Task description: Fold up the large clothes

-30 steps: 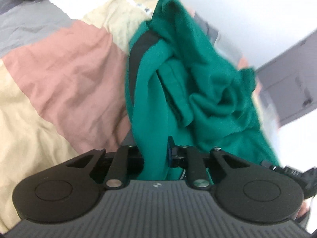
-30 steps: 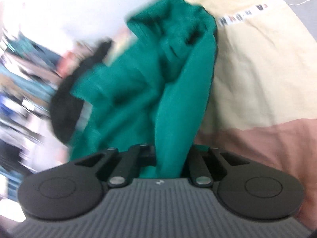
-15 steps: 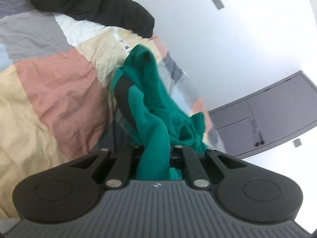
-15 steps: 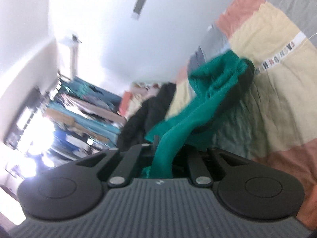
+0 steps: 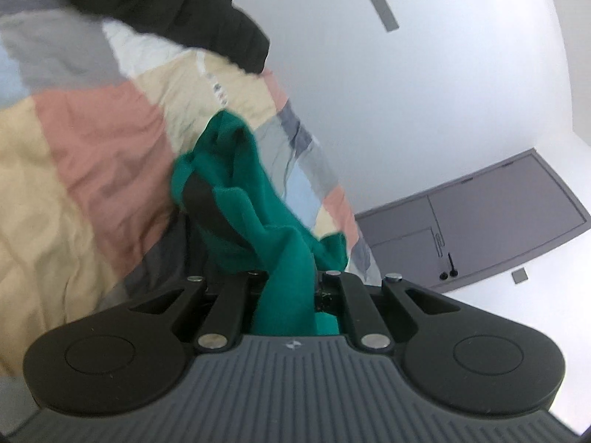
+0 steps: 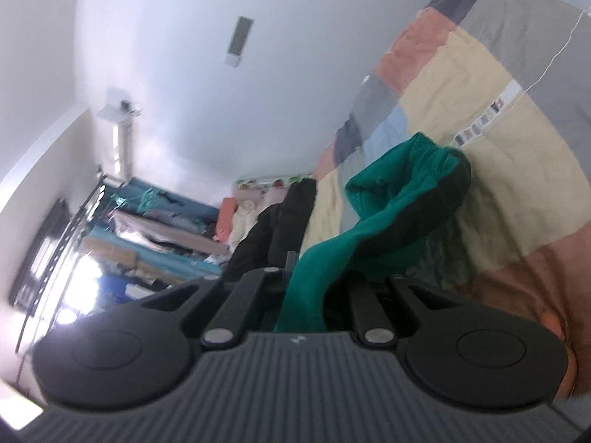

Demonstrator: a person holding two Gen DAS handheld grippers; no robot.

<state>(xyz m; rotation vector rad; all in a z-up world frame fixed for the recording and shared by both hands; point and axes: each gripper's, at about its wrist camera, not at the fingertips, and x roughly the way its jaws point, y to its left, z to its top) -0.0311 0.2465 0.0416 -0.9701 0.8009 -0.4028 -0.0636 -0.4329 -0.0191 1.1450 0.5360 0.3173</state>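
Note:
A green garment (image 5: 255, 206) with a black stripe hangs above the patchwork bedspread (image 5: 85, 170). My left gripper (image 5: 286, 288) is shut on one part of the green cloth, which runs out between its jaws. My right gripper (image 6: 306, 288) is shut on another part of the same green garment (image 6: 399, 199), which stretches away toward the bed. The fingertips of both grippers are hidden by the cloth. The garment is bunched and lifted, with its far end near the bedspread (image 6: 498, 170).
A black garment (image 5: 177, 3) lies in a heap at the far end of the bed; it also shows in the right wrist view (image 6: 280, 221). A grey cabinet (image 5: 491, 221) stands by the white wall. Cluttered shelves (image 6: 147, 229) stand beyond the bed.
Both grippers have risen and tilted upward with the green garment, so more wall and ceiling shows. The garment has been pulled up off the bedspread and hangs longer and narrower.

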